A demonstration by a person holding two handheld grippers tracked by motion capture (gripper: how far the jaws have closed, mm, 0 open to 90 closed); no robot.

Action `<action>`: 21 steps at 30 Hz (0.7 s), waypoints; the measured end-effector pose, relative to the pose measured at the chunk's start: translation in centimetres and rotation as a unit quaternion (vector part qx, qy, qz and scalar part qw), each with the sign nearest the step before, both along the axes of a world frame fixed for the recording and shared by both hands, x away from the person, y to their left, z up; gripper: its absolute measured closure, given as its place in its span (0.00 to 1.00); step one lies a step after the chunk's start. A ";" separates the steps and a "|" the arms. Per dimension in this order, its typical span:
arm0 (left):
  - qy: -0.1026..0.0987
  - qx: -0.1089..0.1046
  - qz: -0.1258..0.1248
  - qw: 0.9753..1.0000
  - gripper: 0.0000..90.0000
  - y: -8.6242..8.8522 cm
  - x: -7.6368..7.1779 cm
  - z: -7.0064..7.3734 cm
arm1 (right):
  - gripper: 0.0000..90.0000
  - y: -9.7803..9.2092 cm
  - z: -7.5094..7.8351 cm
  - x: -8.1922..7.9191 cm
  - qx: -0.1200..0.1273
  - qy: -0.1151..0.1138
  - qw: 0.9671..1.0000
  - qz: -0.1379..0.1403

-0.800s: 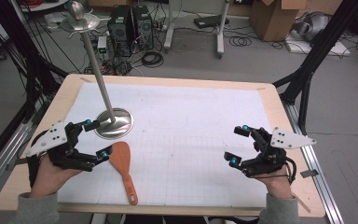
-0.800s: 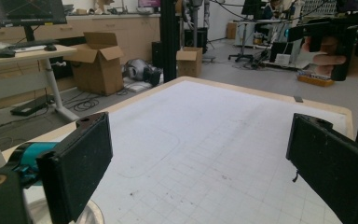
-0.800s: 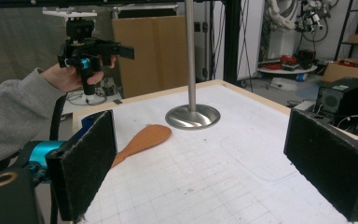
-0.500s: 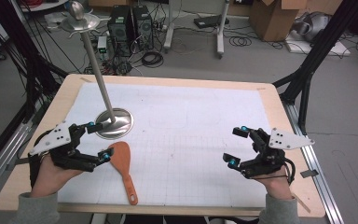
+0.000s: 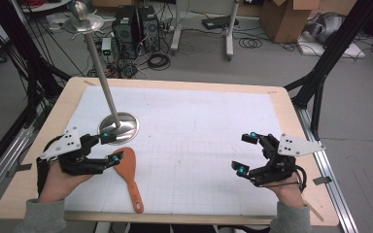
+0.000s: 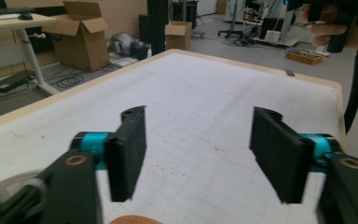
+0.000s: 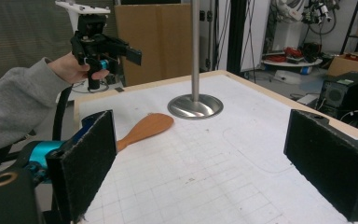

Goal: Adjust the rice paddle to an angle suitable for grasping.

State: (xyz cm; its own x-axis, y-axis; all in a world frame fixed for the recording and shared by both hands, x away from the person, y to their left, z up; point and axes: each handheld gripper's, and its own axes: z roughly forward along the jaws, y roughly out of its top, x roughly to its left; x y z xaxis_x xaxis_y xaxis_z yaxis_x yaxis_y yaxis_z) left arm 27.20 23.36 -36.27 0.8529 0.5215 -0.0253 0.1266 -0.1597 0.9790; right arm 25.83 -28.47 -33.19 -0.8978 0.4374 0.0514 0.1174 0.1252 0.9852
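Light wooden table [image 5: 39,141] with a white gridded mat [image 5: 199,131] over most of the top. Left gripper [image 5: 109,148], black with teal joints, held above the near-left part of the mat, jaws wide apart and holding nothing; in the left gripper view the gap between the pads shows bare mat. Right gripper [image 5: 246,153], same build, held over the near-right part of the mat, jaws also wide apart, empty. Orange-brown wooden spatula [image 5: 128,174] lies flat on the mat just beside the left gripper, blade toward the far side, handle toward the near edge; left gripper's lower jaw tip overlaps the blade edge in the high view, cannot tell if it touches. In the left gripper view just a sliver of the blade [image 6: 135,220] shows, cut off at the bottom. Silver metal stand with round dished base [image 5: 119,127] sits on the mat just beyond the spatula, apart from it; its thin pole rises to a small disc and ball top [image 5: 81,17]. Pole cut off at the top in the right gripper view. Grey sleeves cover both forearms; floor clutter behind is too small to make out.
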 end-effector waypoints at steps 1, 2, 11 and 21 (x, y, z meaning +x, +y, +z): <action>0.004 0.002 -0.002 1.000 0.47 0.0 0.0 -0.1 | 0.09 0.0 0.0 0.0 0.000 -0.002 1.000 0.000; 0.007 0.006 -0.004 1.000 0.51 0.0 0.1 -0.3 | 0.09 0.0 0.0 0.1 0.000 -0.003 1.000 0.000; 0.021 0.047 -0.010 0.999 0.80 -0.7 0.4 -1.5 | 0.09 0.2 -0.2 0.1 -0.012 0.005 1.000 0.008; 0.047 0.067 0.010 0.997 0.99 -0.9 0.9 -2.7 | 0.09 0.3 -0.3 0.2 -0.014 0.007 1.000 0.012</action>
State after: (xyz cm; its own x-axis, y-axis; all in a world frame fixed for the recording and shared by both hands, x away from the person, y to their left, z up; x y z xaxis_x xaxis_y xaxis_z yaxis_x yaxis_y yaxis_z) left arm 28.09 22.44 -38.99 0.8397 0.5420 -0.0330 0.2208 -0.2854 0.9326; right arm 26.03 -28.22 -33.45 -0.9077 0.4163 0.0530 0.1283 0.1550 0.9795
